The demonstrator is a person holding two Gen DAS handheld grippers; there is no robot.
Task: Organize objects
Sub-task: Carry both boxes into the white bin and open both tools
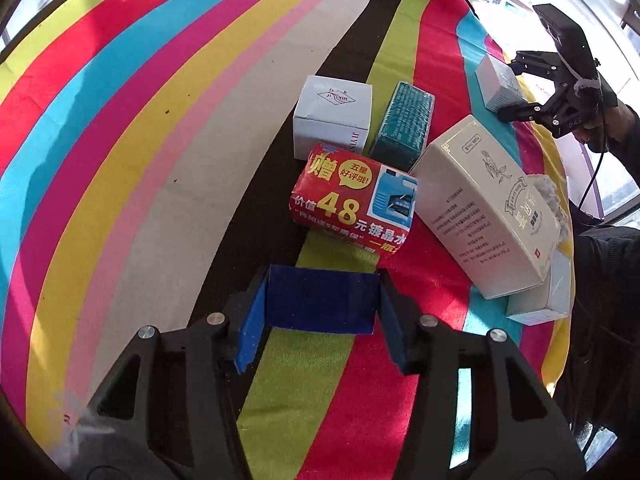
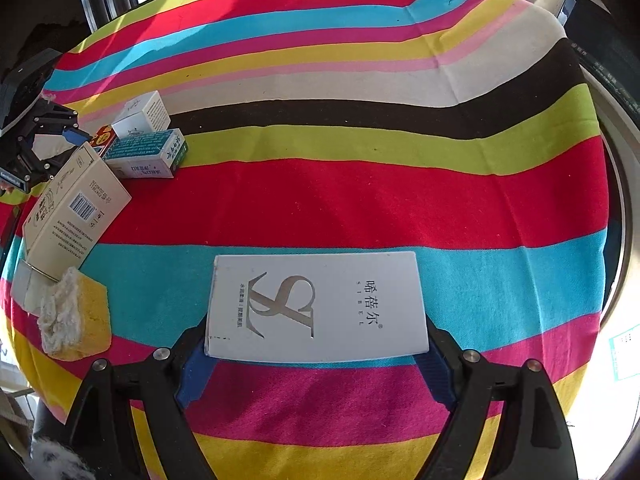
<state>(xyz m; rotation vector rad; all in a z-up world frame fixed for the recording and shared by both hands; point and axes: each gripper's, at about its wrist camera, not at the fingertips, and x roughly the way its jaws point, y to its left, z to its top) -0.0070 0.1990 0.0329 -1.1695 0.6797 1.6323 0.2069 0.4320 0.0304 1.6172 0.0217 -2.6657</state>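
Striped cloth (image 1: 120,128) covers the table. Left gripper (image 1: 320,300): clamped on a dark blue box (image 1: 320,300). Ahead: white box (image 1: 332,116), teal box (image 1: 402,124), red pack (image 1: 352,200), cream carton (image 1: 488,208). Right gripper (image 2: 316,356): gripping a white Sibel box (image 2: 316,304).

Both claws tilt steeply down: left claw (image 1: 320,300) clamped, right claw (image 2: 316,356) gripping wide.

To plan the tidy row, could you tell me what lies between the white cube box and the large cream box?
The teal box, beside the red packet, in the left wrist view.
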